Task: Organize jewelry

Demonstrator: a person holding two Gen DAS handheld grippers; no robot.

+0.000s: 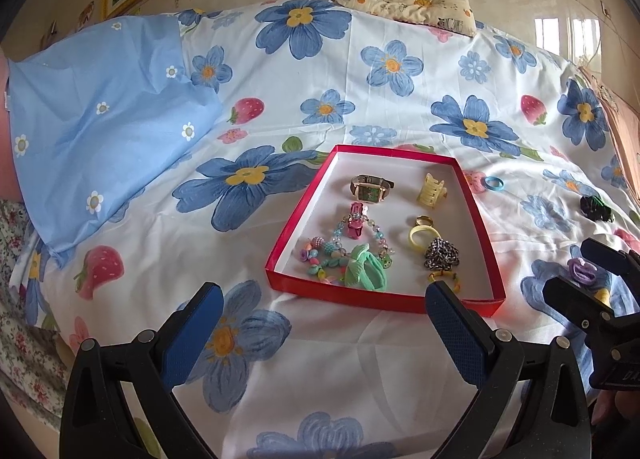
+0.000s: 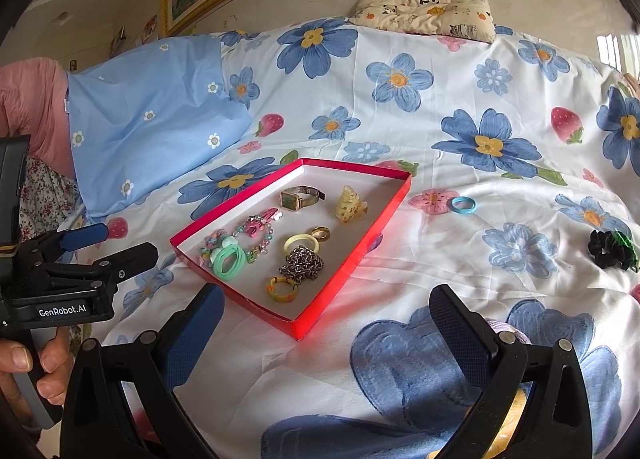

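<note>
Left claw (image 1: 324, 301) stands wide and empty above the bed sheet (image 1: 280, 107), just short of the red tray (image 1: 294, 215). The tray holds a watch (image 1: 370, 187), beaded bracelet (image 1: 340, 247), green hair tie (image 1: 366, 273), chain (image 1: 442, 253) and yellow clip (image 1: 432, 189). Beyond its right wall lie a blue ring (image 2: 463, 205) and black scrunchie (image 2: 608, 249). Right claw (image 2: 326, 313) is wide, empty, over a purple hair tie (image 1: 582, 271).

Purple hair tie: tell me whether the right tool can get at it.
Probably yes. The purple hair tie lies loose on the bedsheet beside the open right tool, with nothing covering it.
</note>
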